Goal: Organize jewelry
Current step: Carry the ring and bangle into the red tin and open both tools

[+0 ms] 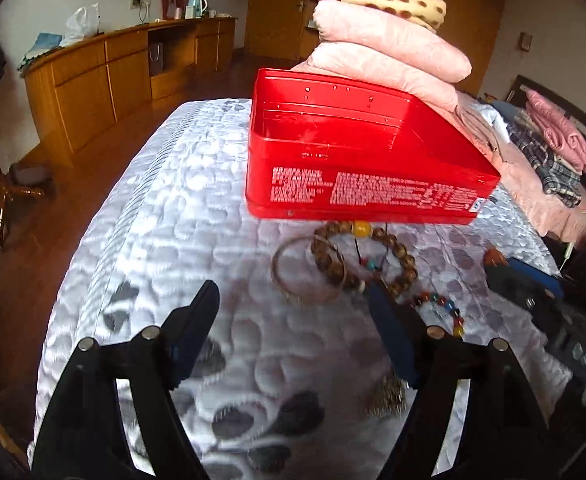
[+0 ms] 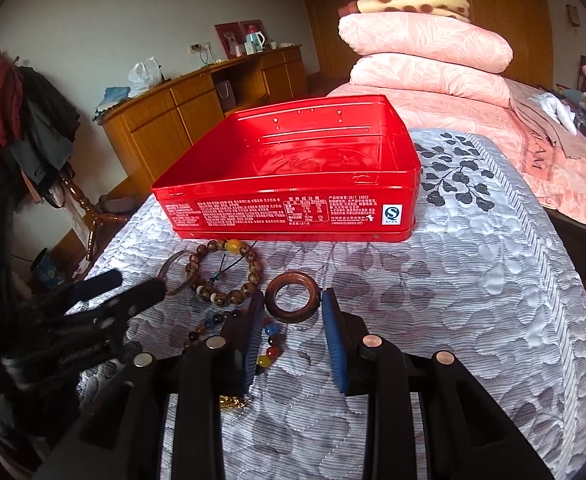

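An open, empty red tin sits on the quilted bed cover. In front of it lie a thin metal bangle, a brown wooden-bead bracelet and a coloured-bead bracelet. My left gripper hovers open over the cover, just short of the bangle, with nothing pressed between its pads. My right gripper is shut on a dark wooden ring, which it holds at its fingertips.
A gold trinket lies on the cover near the grippers. Folded pink bedding is stacked behind the tin. A wooden sideboard stands across the floor to the left, and a coat stand is by the bed's corner.
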Demonstrator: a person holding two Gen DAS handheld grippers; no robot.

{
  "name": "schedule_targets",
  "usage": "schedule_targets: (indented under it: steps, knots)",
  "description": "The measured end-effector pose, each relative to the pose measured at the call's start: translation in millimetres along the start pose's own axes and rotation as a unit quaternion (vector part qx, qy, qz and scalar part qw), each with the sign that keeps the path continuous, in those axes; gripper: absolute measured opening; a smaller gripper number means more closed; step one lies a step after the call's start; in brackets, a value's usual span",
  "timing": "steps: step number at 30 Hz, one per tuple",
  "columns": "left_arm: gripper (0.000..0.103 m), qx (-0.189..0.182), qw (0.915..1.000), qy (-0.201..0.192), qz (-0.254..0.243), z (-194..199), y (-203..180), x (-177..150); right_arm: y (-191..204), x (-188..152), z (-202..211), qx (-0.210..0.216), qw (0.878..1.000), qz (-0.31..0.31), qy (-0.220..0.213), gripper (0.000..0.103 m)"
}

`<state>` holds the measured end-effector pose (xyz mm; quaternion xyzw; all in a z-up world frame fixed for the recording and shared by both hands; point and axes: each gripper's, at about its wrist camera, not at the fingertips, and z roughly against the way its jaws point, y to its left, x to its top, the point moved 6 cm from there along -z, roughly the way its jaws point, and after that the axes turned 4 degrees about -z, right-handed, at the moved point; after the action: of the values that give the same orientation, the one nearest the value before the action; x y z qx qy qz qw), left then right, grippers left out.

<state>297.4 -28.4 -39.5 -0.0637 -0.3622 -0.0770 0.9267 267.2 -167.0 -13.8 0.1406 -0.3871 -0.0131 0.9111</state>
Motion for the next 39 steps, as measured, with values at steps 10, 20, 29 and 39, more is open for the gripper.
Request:
schedule_targets:
  steps: [10, 20, 29, 39]
  knots:
    - [0.05, -0.014, 0.9993, 0.032, 0.008, -34, -3, 10, -8, 1, -6, 0.0, 1.0, -0.01, 0.003, 0.029]
    - [0.047, -0.033, 0.9991, -0.012, 0.024, 0, -1, 8, -6, 8, 1, 0.003, 1.0, -0.003, -0.011, 0.029]
    - [0.047, -0.039, 0.9963, -0.076, 0.01, 36, -13, 47, 1, 54, 22, 0.009, 0.998, 0.011, -0.065, 0.029]
    - [0.047, -0.034, 0.9954, -0.09, 0.003, 11, -22, 107, -10, 117, -7, 0.001, 0.997, 0.004, -0.077, 0.029]
